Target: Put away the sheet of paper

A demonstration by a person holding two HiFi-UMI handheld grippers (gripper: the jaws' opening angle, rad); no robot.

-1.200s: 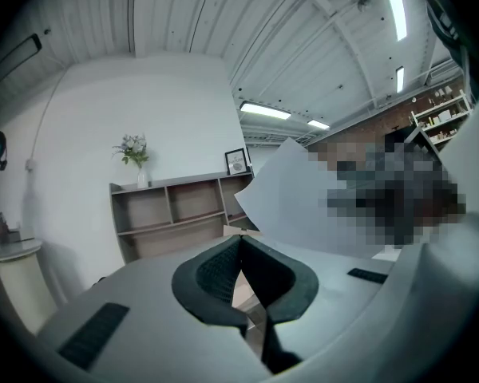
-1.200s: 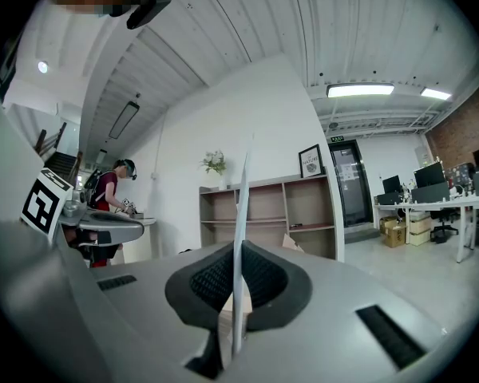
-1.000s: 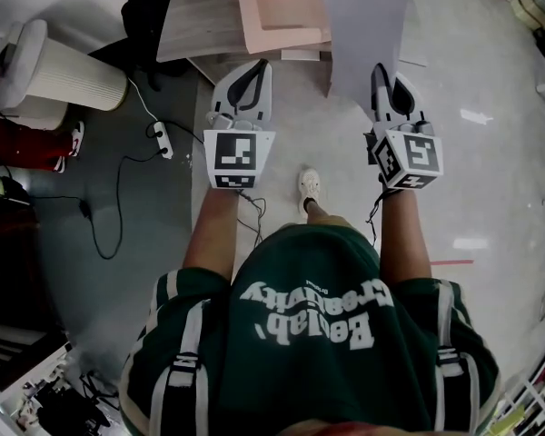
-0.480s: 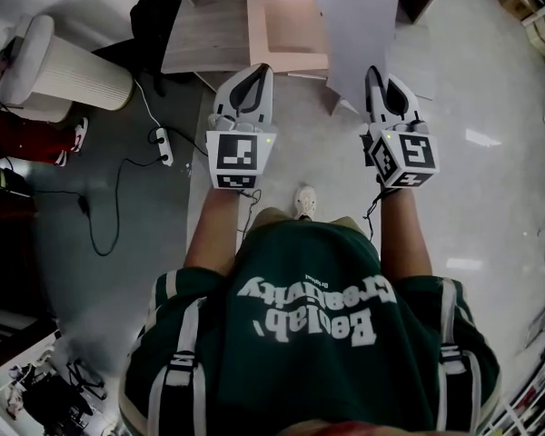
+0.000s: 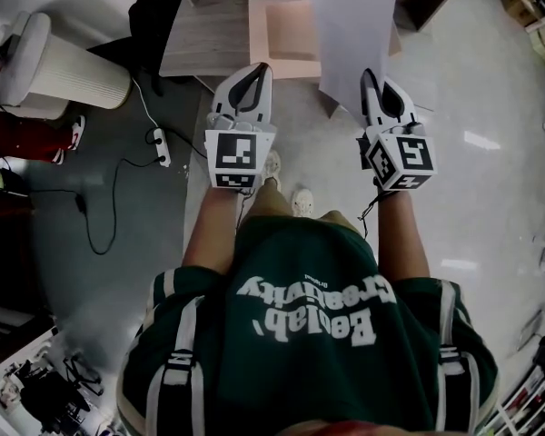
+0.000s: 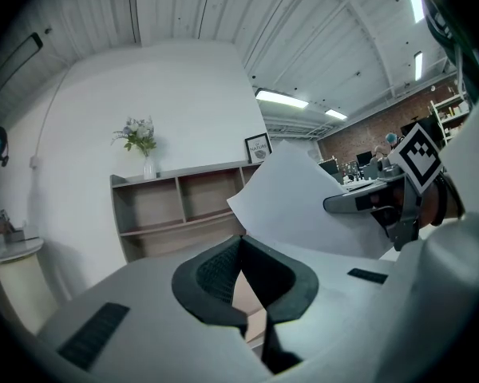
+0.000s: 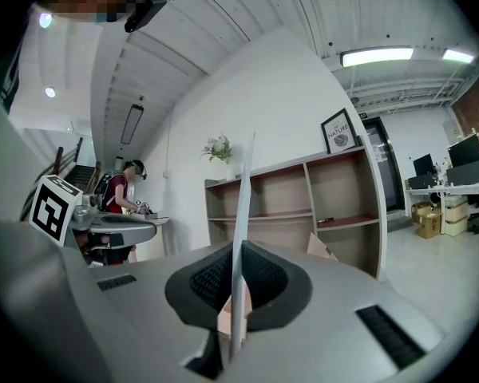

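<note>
Sheet of paper (image 5: 352, 34) stands on edge, pinched at its lower border by the right gripper (image 5: 372, 78). The jaws are clamped on it, and in the right gripper view the sheet (image 7: 241, 238) shows as a thin line rising from between the pads. In the head view its upper part overlaps the right side of a shallow tan box (image 5: 262, 34), which lies on a wooden counter (image 5: 204, 36) at 12 o'clock from the person. The left gripper (image 5: 257, 69) is at 9 o'clock from the right one, with its jaws together on nothing.

The step in hand looks like carrying the sheet to where it is stored, probably the box, though that is a guess. To do it well:

- Keep the clamp firm and the sheet upright so it does not flop or crease.
- Bring it over the box, then lay its free edge in first.
- Part the jaws only once it lies flat.
- The idle left gripper could steady a loose corner.
</note>
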